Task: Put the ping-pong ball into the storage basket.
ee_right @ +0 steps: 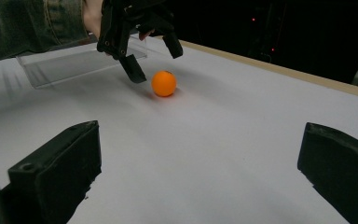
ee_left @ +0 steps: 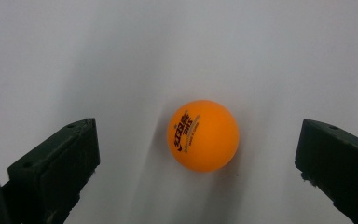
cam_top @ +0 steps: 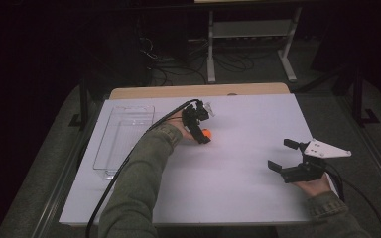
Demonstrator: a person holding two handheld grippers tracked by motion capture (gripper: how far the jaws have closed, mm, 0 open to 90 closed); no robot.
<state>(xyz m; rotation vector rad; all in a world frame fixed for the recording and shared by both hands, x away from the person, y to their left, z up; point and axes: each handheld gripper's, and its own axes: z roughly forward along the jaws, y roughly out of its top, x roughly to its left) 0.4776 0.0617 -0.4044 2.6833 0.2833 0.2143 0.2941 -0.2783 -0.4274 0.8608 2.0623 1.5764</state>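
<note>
An orange ping-pong ball [cam_top: 207, 133] [ee_left: 203, 135] [ee_right: 163, 83] with dark print rests on the white table top [cam_top: 238, 178]. My left gripper [cam_top: 201, 126] [ee_left: 198, 154] [ee_right: 154, 61] hovers just over it, open, with the ball lying between its two jaws and touching neither. Over at the table's right side my right gripper [cam_top: 282, 154] [ee_right: 200, 158] is open and holds nothing; it points toward the ball from a distance.
A clear plastic tray [cam_top: 124, 139] [ee_right: 70, 65] lies at the table's left, just behind the left hand. Cables trail from both grippers. Beyond the table's far wooden edge [cam_top: 198, 91] the floor is dark, with a white frame [cam_top: 250, 29].
</note>
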